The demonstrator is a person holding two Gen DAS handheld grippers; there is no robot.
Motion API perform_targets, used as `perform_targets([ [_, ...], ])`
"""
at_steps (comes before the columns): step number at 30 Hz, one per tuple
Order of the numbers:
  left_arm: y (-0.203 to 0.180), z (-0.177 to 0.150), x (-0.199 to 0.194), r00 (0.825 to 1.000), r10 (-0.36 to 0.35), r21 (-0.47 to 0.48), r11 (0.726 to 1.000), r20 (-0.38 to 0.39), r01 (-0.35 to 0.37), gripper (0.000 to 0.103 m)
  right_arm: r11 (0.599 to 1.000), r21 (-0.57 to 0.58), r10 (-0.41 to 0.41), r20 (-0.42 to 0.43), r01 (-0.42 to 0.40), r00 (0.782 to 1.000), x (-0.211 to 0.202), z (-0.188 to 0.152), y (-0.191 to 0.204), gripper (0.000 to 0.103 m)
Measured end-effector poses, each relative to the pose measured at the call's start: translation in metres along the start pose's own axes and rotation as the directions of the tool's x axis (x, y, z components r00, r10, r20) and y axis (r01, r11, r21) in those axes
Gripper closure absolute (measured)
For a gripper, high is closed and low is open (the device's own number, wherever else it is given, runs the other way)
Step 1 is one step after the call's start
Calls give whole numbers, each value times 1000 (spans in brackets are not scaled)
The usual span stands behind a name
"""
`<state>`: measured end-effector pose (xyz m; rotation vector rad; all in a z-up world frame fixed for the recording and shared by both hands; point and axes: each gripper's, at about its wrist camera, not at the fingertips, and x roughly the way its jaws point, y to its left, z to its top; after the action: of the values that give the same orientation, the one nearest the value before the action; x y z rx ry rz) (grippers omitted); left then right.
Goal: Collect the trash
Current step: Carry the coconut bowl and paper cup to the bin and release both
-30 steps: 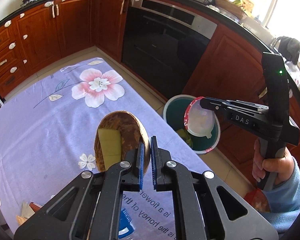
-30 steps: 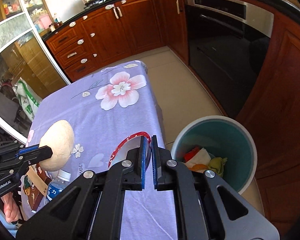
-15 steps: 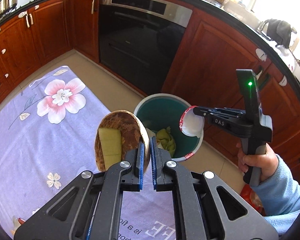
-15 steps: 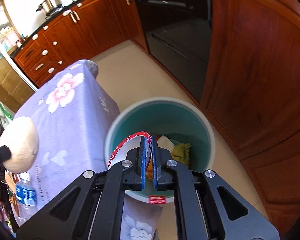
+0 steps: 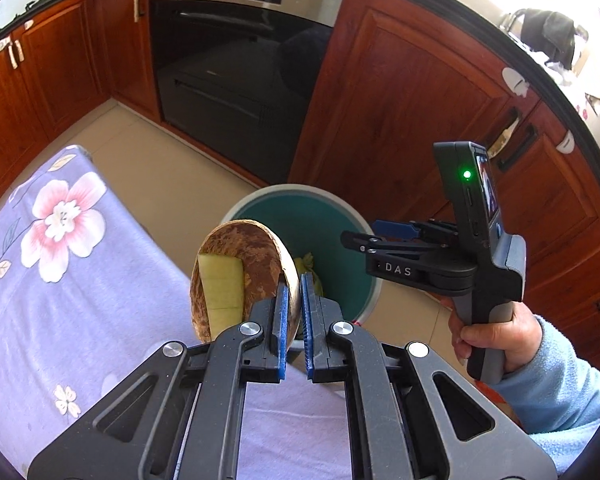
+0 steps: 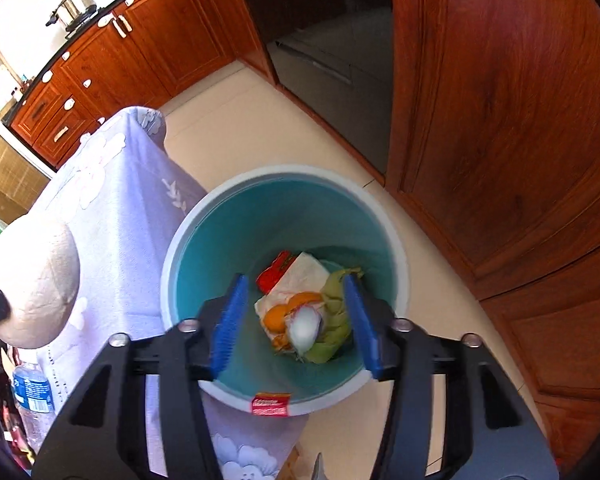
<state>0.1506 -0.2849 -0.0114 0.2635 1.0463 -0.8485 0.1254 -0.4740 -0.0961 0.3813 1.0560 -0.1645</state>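
Whereas half a second ago the right gripper (image 6: 296, 320) was clamped on a white cup with a red rim, its jaws now stand wide apart above the bin (image 6: 188, 240), and that cup (image 6: 305, 326) lies among the refuse at the bottom. One item of trash is therefore judged delivered; this gripper holds nothing.

Contents of the bin, seen from the right wrist view: a white paper or wrapper (image 6: 300, 276), a red packet (image 6: 276, 274), orange peel (image 6: 278, 316), and green vegetable matter (image 6: 332, 320). The cup rests on top of these, mouth direction unclear owing to blur. The bin is teal inside with a pale rim and stands on the floor, touching the draped edge of the tablecloth (image 5: 80, 300).

The left gripper (image 5: 294, 312) is closed on the rim of a coconut shell (image 5: 244, 256), holding it over the table edge, just short of the bin's mouth. The shell is brown and fibrous inside, pale outside, with a flat yellow-green strip (image 5: 222, 292) lying in its hollow. It is judged next for disposal. A water bottle (image 6: 32, 392) remains on the table.
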Motion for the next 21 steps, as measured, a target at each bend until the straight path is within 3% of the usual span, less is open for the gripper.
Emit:
perform_targets([
  [2,-5,2,7,1000,-5,7,1000,-7,5,96,1000,-4,-6,8,6,1000,-3,1,-3,30],
  [7,-15,6,26,999,-23,14,1000,-27,24,96,1000,3,2,16,-2,1000,-11,3,-7,18],
  [21,-36,2,71,998,-21,49,999,-54,24,96,1000,-8,-23,52,24,998,-35,7,-17,10],
])
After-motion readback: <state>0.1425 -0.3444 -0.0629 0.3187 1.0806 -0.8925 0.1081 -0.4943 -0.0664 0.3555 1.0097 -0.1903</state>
